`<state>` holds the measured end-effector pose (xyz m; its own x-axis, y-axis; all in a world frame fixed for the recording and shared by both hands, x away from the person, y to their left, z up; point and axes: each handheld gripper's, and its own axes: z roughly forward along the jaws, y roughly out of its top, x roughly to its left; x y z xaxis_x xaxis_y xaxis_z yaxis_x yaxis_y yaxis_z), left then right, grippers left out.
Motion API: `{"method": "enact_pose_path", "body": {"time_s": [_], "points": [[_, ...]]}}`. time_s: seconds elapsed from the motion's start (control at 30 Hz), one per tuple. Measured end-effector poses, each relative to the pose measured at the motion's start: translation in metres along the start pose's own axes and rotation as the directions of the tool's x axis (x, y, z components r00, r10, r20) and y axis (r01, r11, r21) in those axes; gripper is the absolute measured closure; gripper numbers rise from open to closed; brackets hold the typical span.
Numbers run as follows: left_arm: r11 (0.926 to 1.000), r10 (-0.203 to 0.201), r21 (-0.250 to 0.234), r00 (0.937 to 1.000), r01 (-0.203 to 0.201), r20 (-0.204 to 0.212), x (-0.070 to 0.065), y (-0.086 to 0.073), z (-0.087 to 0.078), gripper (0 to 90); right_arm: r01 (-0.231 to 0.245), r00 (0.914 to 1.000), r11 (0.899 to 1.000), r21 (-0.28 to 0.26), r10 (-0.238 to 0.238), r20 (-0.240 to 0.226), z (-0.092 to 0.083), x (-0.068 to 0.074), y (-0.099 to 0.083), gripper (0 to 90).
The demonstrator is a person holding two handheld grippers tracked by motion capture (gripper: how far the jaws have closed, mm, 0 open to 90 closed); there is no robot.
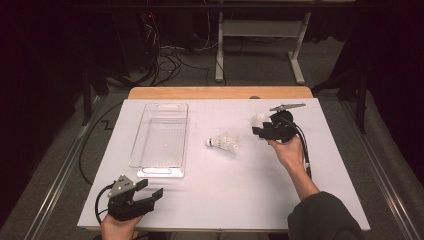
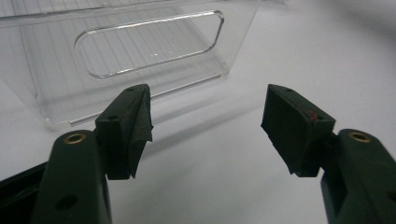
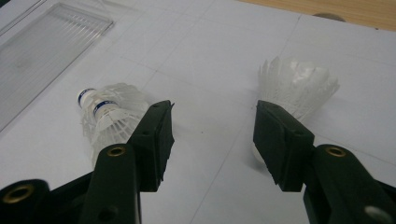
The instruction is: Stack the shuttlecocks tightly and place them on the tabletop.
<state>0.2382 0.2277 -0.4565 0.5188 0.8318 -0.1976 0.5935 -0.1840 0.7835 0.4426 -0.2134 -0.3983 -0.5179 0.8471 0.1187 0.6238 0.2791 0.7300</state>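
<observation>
White sheet (image 1: 220, 200) brightly lit from above; dark surroundings; soft shadows; near tongs slightly blurred.

clear plastic bin (image 1: 161, 140): empty, lengthwise on white sheet (image 1: 210, 200), left of centre. worktop (image 1: 220, 92): wooden edge showing beyond the sheet. floor behind: tangled cables (image 1: 170, 60); white table frame (image 1: 260, 30).

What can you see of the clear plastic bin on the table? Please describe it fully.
The clear plastic bin is a long, transparent rectangular container with ribbed floor and a slot handle cut in each short end wall. It stands upright and empty on the white table cover, left of centre. Nothing touches it; the left gripper is just short of its near end.
</observation>
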Motion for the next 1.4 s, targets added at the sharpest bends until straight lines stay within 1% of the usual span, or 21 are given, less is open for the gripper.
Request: {"method": "enact_pose_path", "body": {"time_s": [0.13, 0.27, 0.47, 0.53, 0.7, 0.77, 0.8, 0.87, 0.97, 1.03, 1.07, 1.1, 1.2, 1.33, 1.4], "points": [[0.9999, -0.009, -0.004, 1.0000, 0.009, -0.003, 0.002, 0.000, -0.001, 33.7, -0.006, 0.9998, 1.000, 0.002, 0.006, 0.017, 0.000, -0.003, 0.004, 47.1], [0.9999, -0.009, -0.006, 0.9999, 0.009, -0.007, 0.003, 0.000, -0.001, 33.7, -0.017, 0.9995, 1.000, 0.003, 0.017, 0.027, 0.001, -0.008, 0.006, 46.6], [0.9999, -0.009, -0.007, 0.9999, 0.009, -0.011, 0.003, 0.000, 0.000, 33.6, -0.020, 0.9991, 1.000, 0.004, 0.020, 0.038, 0.001, -0.013, 0.012, 46.5], [0.9999, -0.011, -0.010, 0.9999, 0.011, -0.010, 0.003, 0.000, -0.001, 33.6, -0.019, 0.9988, 1.000, 0.013, 0.018, 0.045, 0.003, -0.015, 0.014, 46.5], [0.9999, -0.009, -0.012, 0.9999, 0.009, -0.008, 0.003, 0.000, -0.001, 33.6, -0.034, 0.9978, 0.999, 0.038, 0.031, 0.058, 0.008, -0.019, 0.020, 46.6], [0.9999, -0.009, -0.013, 0.9999, 0.009, -0.008, 0.003, 0.000, -0.001, 33.6, -0.029, 0.9975, 0.999, 0.040, 0.026, 0.065, 0.011, -0.021, 0.022, 46.5], [0.9999, -0.009, -0.013, 0.9999, 0.009, -0.008, 0.003, 0.000, -0.001, 33.6, -0.036, 0.9972, 0.998, 0.046, 0.033, 0.067, 0.012, -0.021, 0.023, 46.5], [0.9999, -0.008, -0.011, 0.9999, 0.007, -0.007, 0.003, 0.000, -0.001, 33.5, -0.034, 0.9973, 0.997, 0.065, 0.030, 0.067, 0.015, -0.022, 0.025, 46.5], [0.9999, -0.010, -0.008, 0.9999, 0.010, -0.005, 0.004, 0.000, -0.001, 33.6, -0.044, 0.9974, 0.996, 0.072, 0.039, 0.060, 0.019, -0.023, 0.027, 46.6], [0.9999, -0.008, -0.008, 1.0000, 0.008, -0.006, 0.003, 0.000, -0.001, 33.5, -0.034, 0.9973, 0.996, 0.082, 0.028, 0.067, 0.022, -0.023, 0.027, 46.6], [1.0000, -0.006, -0.007, 1.0000, 0.006, -0.006, 0.003, 0.000, -0.001, 33.6, -0.036, 0.9968, 0.996, 0.087, 0.030, 0.074, 0.023, -0.022, 0.028, 46.6], [1.0000, -0.005, -0.007, 1.0000, 0.005, -0.006, 0.003, 0.000, -0.001, 33.6, -0.031, 0.9968, 0.996, 0.085, 0.024, 0.076, 0.023, -0.023, 0.028, 46.7], [1.0000, -0.004, -0.006, 1.0000, 0.004, -0.005, 0.003, 0.000, -0.001, 33.5, -0.037, 0.9961, 0.996, 0.081, 0.030, 0.083, 0.024, -0.025, 0.031, 46.9], [1.0000, -0.005, -0.007, 1.0000, 0.005, -0.003, 0.003, 0.000, -0.001, 33.5, -0.037, 0.9953, 0.995, 0.089, 0.028, 0.093, 0.024, -0.028, 0.034, 46.9], [1.0000, -0.004, -0.006, 1.0000, 0.004, -0.002, 0.002, 0.000, -0.001, 33.5, -0.035, 0.9949, 0.994, 0.102, 0.026, 0.098, 0.025, -0.029, 0.038, 47.4]]}}
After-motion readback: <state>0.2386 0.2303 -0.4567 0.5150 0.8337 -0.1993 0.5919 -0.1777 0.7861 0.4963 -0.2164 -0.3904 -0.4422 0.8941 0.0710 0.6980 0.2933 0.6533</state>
